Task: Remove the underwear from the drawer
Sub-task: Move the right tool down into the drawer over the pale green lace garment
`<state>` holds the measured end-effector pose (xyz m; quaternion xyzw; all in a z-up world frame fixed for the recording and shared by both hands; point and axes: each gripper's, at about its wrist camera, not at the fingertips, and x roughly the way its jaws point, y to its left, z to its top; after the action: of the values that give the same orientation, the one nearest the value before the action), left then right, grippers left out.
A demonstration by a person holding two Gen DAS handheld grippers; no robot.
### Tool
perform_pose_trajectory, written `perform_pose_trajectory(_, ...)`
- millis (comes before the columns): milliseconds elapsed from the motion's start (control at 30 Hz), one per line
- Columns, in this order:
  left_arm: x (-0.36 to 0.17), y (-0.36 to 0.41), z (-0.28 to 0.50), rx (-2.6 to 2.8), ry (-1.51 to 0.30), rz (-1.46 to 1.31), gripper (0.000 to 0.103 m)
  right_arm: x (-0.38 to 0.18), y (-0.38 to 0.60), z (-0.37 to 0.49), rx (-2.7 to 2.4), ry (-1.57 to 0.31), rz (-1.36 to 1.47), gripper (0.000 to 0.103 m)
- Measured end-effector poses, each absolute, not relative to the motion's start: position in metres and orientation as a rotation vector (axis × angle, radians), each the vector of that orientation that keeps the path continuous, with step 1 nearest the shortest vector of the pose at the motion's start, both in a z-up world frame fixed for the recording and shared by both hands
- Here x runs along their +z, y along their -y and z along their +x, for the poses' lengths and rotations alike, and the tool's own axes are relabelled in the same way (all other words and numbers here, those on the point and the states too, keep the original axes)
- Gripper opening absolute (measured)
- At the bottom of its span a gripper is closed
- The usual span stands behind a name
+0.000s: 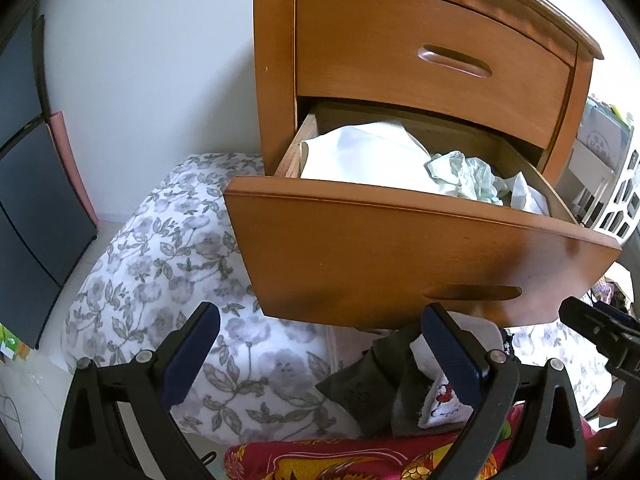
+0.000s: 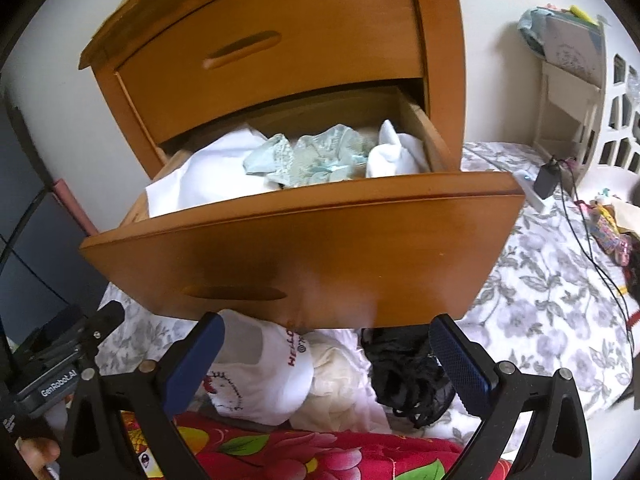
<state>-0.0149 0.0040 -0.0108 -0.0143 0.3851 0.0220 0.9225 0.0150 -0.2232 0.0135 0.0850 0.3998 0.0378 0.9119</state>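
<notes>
left gripper (image 1: 318,354): black frame, blue pads, silver screws | right gripper (image 2: 326,364): same, textured pads (image 2: 460,364)

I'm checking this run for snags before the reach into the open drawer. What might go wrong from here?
1. The pale green underwear lies tangled between white cloths, so a pinch may drag those out too.
2. The open drawer juts far out; a gripper coming in from below could bump its front.
3. Both the left gripper and right gripper are open and empty, low near garments on the bed; they could snag those.
</notes>
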Motion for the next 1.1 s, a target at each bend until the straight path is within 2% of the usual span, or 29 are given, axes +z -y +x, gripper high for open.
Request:
perform_pose_trajectory(400, -0.013, -0.006, -0.013, 0.011, -0.798, -0.052, 0.101, 0.087, 0.223, 0.025, 0.14, -0.709, 0.113, 0.103)
perform_pose_trajectory(700, -0.014, -0.006, -0.012, -0.006, -0.804, -0.06, 0.101, 0.13, 0.202, 0.061, 0.217, -0.757, 0.068, 0.103)
perform_pose_trajectory(1100, -0.015, -0.009, -0.011, -0.015, -0.812, -0.082, 0.101, 0.158, 0.184, 0.123, 0.246, -0.831, 0.005, 0.103)
